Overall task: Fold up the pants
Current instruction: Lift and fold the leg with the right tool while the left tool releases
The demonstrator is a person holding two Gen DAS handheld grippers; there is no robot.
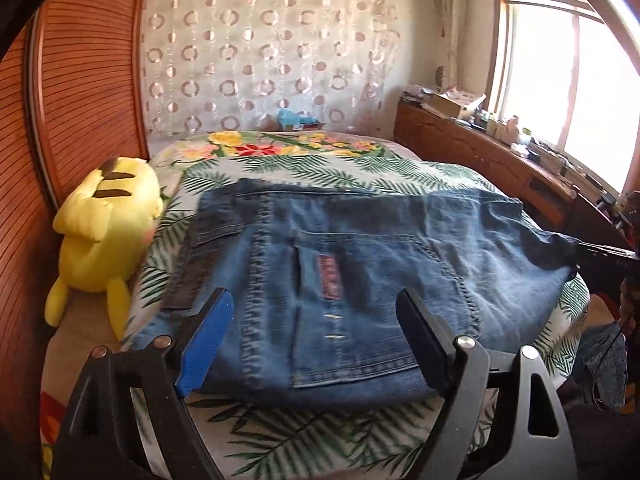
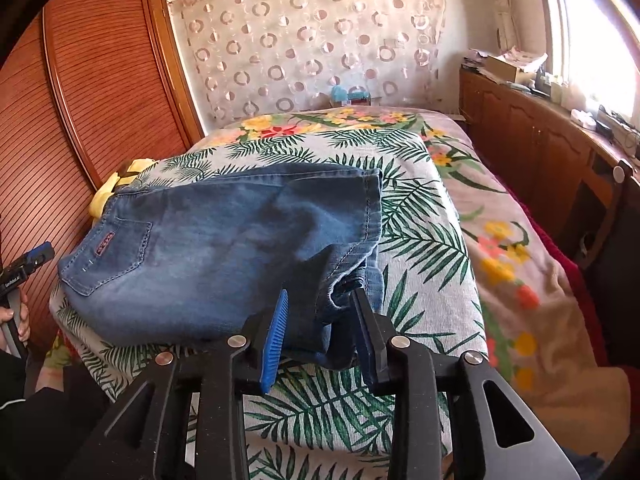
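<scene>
The folded jeans lie on the bed, on the palm-leaf bedspread, close to the near edge and nearer the wardrobe side than the window side. They make a thick bundle of several layers, with a back pocket and its small red label facing up.

The left hand-held gripper hangs over the near edge of the bundle with its jaws spread wide. Nothing is between them; the denim lies beneath, and neither the blue pad nor the black one presses on it.

The right hand-held gripper is at the bundle's near corner on the window side. Its jaws stand partly apart, and a drooping fold of dark denim hangs between them. The black finger looks to be against the cloth and the blue pad sits just beside it, but I cannot tell whether either one presses on it.

A yellow plush toy lies along the wardrobe-side edge of the bed, just beside the jeans. The wooden wardrobe stands behind it. A ring-patterned curtain covers the wall beyond the far edge, and a low wooden cabinet runs under the bright window.
</scene>
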